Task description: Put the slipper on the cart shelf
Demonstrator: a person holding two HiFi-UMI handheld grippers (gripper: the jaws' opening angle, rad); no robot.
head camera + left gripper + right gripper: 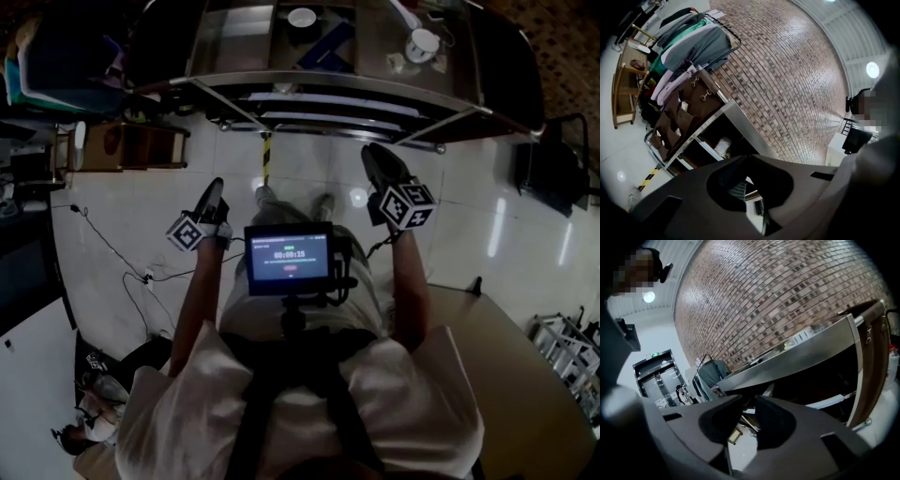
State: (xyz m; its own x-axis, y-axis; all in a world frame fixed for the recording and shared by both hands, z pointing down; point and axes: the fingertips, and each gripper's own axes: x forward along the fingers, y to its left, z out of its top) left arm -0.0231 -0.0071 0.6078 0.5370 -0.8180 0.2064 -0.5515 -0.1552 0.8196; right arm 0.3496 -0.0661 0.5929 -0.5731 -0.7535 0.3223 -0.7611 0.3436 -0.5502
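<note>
Left gripper (pixel 749 158) closed, empty; right gripper (pixel 749 400) slightly apart, empty. Ahead of the left one, a pale shape (pixel 723 146), perhaps the slipper, lies on the cart shelf (pixel 710 151).

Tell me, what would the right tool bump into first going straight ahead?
Most likely the silver metal cart: the right tool aims into its dark open shelves under the shiny top, and nothing shows in between. How far off it stands is unclear.
</note>
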